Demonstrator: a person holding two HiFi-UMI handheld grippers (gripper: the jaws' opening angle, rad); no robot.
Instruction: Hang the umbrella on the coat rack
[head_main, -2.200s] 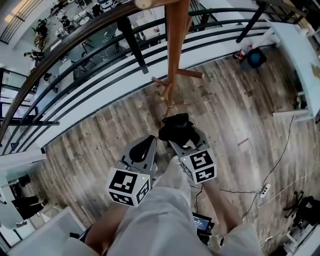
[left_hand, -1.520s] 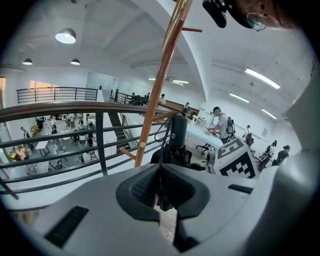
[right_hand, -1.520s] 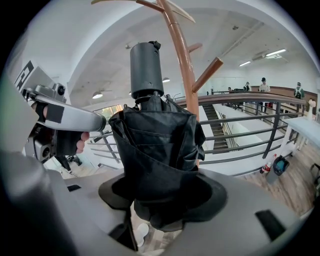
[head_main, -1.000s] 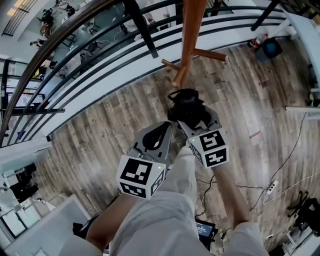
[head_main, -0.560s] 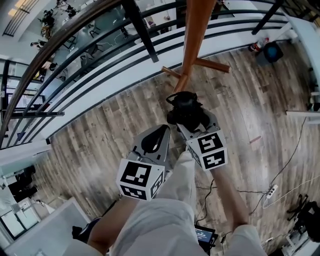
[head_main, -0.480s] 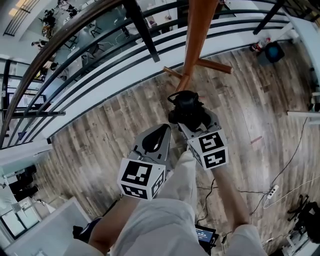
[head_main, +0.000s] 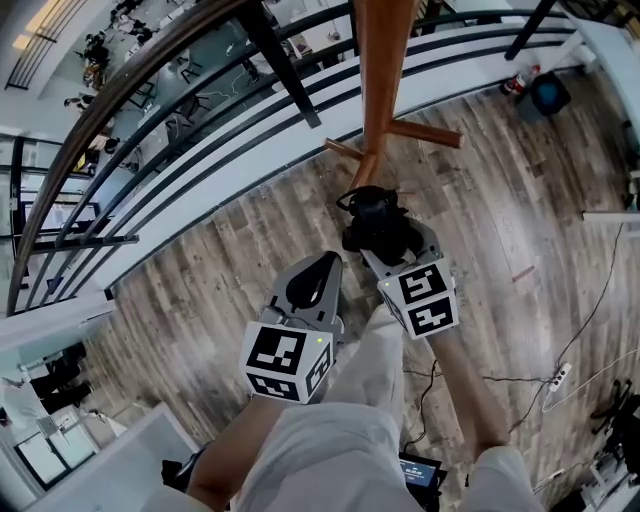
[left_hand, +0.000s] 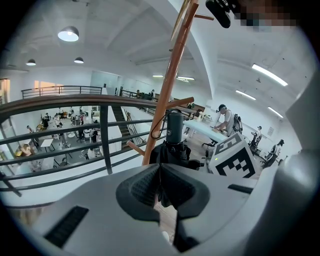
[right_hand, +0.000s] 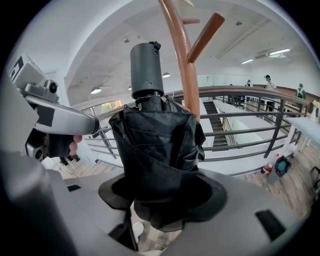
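A folded black umbrella (head_main: 376, 226) stands upright in my right gripper (head_main: 386, 246), whose jaws are shut on its bunched fabric (right_hand: 155, 145). Its dark cylindrical handle (right_hand: 146, 70) points up, just left of the wooden coat rack pole (right_hand: 184, 65). One angled peg (right_hand: 202, 36) sticks out above the handle. In the head view the rack pole (head_main: 382, 70) rises just beyond the umbrella. My left gripper (head_main: 312, 278) hangs beside it on the left. Its pads (left_hand: 172, 189) are closed together with nothing between them. The umbrella (left_hand: 173, 134) shows past them.
A dark metal railing (head_main: 200, 100) with a wooden handrail runs behind the rack, with an open hall far below it. The rack's wooden legs (head_main: 428, 132) spread over the plank floor. Cables and a power strip (head_main: 556, 378) lie at the right, near a blue bin (head_main: 546, 95).
Both grippers and the umbrella have drifted slightly nearer the rack pole and sunk a little. The grip on the umbrella is unchanged.
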